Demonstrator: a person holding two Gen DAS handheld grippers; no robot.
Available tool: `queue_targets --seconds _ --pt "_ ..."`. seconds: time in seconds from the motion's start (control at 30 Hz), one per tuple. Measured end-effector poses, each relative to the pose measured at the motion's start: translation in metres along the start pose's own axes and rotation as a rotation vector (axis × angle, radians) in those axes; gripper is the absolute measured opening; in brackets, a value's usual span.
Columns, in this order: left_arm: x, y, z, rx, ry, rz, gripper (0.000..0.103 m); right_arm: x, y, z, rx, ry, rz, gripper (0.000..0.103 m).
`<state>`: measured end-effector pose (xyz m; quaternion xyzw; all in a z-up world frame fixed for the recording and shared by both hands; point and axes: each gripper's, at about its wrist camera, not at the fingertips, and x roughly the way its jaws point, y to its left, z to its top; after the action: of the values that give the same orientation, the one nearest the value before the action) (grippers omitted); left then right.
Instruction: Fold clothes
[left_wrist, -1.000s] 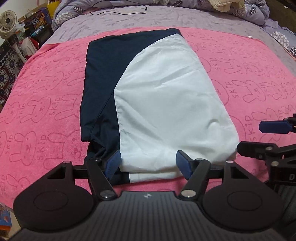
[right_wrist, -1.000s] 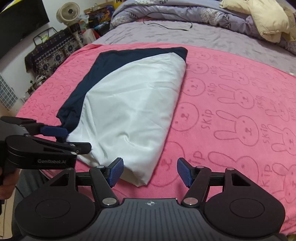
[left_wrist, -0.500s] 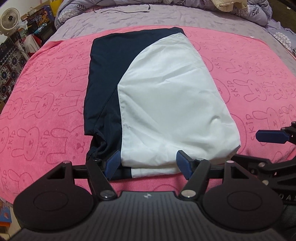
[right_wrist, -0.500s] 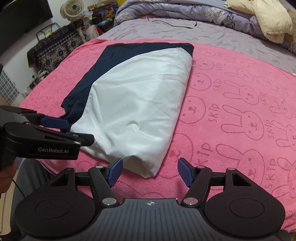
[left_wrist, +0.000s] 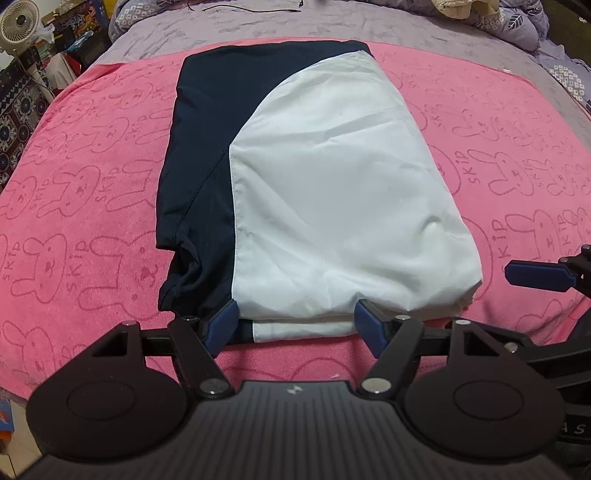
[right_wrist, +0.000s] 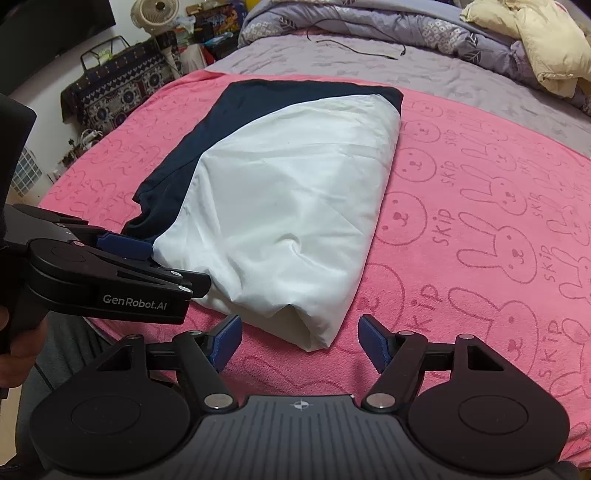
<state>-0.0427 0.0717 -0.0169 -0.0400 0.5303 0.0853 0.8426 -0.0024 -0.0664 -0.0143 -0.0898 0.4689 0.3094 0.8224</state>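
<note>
A folded navy and white garment (left_wrist: 317, 192) lies flat on the pink bunny towel (left_wrist: 74, 206); it also shows in the right wrist view (right_wrist: 288, 206). My left gripper (left_wrist: 295, 326) is open, its blue pads on either side of the garment's near white hem. My right gripper (right_wrist: 300, 338) is open and empty, just short of the garment's near right corner. The left gripper (right_wrist: 144, 266) shows in the right wrist view at the garment's near left edge. One pad of the right gripper (left_wrist: 539, 275) shows at the right edge of the left wrist view.
The pink towel (right_wrist: 480, 229) covers a bed with a grey-purple sheet (right_wrist: 369, 70). A duvet and cream blanket (right_wrist: 535, 40) are piled at the far end. A black cable (right_wrist: 362, 51) lies on the sheet. A fan (right_wrist: 153, 11) and clutter stand left of the bed.
Both grippers have drawn back slightly toward the near edge of the bed. The garment lies in the same place and both grippers stay open.
</note>
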Motion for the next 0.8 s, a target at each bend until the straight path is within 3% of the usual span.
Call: queue_targets --seconds 0.3,0.4,0.8 --pt "0.0033 0.001 -0.0012 -0.012 0.011 0.007 0.077 0.0015 -0.0015 -0.0011 0.001 0.005 -0.005 0.071" --pt "0.0055 0.0019 -0.0009 -0.013 0.017 0.02 0.087 0.0016 -0.0022 -0.0014 0.004 0.006 -0.006 0.071" --pt "0.0084 0.0063 -0.0016 -0.052 0.014 0.014 0.09 0.0029 -0.0005 -0.0033 0.0 0.012 -0.012 0.071"
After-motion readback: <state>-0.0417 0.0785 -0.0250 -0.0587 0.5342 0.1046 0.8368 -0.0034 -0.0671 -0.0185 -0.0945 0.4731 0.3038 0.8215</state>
